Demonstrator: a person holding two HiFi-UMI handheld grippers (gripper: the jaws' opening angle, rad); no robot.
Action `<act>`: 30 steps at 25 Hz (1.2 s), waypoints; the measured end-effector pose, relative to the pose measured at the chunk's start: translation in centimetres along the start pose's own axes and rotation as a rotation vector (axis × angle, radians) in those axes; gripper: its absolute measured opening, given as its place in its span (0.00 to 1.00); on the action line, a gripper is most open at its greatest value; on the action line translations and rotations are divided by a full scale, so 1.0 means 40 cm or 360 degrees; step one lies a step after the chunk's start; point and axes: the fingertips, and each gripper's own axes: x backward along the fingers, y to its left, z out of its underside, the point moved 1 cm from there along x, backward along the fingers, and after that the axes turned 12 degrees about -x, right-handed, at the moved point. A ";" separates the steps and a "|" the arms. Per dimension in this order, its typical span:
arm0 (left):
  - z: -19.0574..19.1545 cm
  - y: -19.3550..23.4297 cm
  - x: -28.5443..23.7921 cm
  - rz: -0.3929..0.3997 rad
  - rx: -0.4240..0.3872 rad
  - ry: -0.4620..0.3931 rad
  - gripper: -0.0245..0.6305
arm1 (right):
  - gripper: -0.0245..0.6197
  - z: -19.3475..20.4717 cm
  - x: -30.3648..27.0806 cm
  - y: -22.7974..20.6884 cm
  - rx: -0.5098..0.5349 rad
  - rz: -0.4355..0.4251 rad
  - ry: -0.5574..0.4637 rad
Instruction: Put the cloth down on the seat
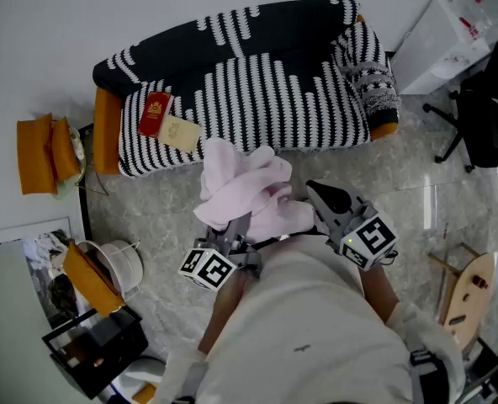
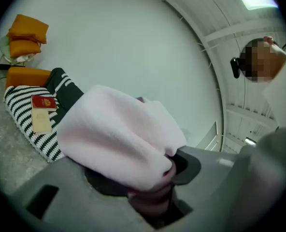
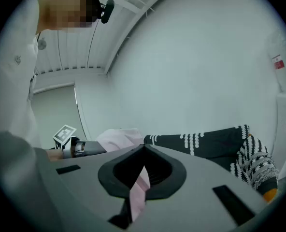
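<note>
So the pink cloth [image 1: 241,188] isn't on the seat yet; it's bunched up in the air over the floor [image 1: 148,200], just in front of the sofa [image 1: 257,91], and both tools have hold of it. The left hand-held gripper [image 1: 236,230] is clamped on a thick wad of it; in the left gripper view the fabric billows over the jaws and hides most of them. The right hand-held gripper [image 1: 320,200] is pinched on a thin folded strip of the same cloth; you can see that strip running down between its jaws in the right gripper view.

The sofa has a black-and-white striped cover with orange showing at both ends; near the left end of the seat there's a red book [image 1: 155,114] with a beige booklet [image 1: 179,132] touching it on the right; the rest of the seat is bare cover. Off past the sofa's left end a couple of orange cushions [image 1: 39,151] are stacked by the wall; a black office chair [image 1: 480,116] stands past the right end.
</note>
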 end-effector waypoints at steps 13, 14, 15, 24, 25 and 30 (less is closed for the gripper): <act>0.034 -0.042 -0.022 0.0022 0.0010 0.0021 0.35 | 0.05 -0.008 0.046 -0.030 -0.0058 -0.0026 -0.0052; 0.036 -0.045 -0.025 0.0025 0.0010 0.0019 0.35 | 0.05 -0.011 0.051 -0.032 -0.0063 -0.0030 -0.0066; 0.038 -0.048 -0.027 0.0027 0.0010 0.0016 0.35 | 0.05 -0.012 0.055 -0.035 -0.0062 -0.0031 -0.0071; 0.051 -0.089 -0.055 0.0042 0.0001 0.0030 0.35 | 0.05 -0.009 0.107 -0.078 -0.0114 0.0014 -0.0093; 0.053 -0.094 -0.056 0.0044 0.0001 0.0033 0.35 | 0.05 -0.007 0.113 -0.083 -0.0121 0.0021 -0.0096; 0.048 -0.111 -0.064 0.0071 0.0014 0.0038 0.35 | 0.05 0.005 0.126 -0.106 -0.0166 0.0061 -0.0099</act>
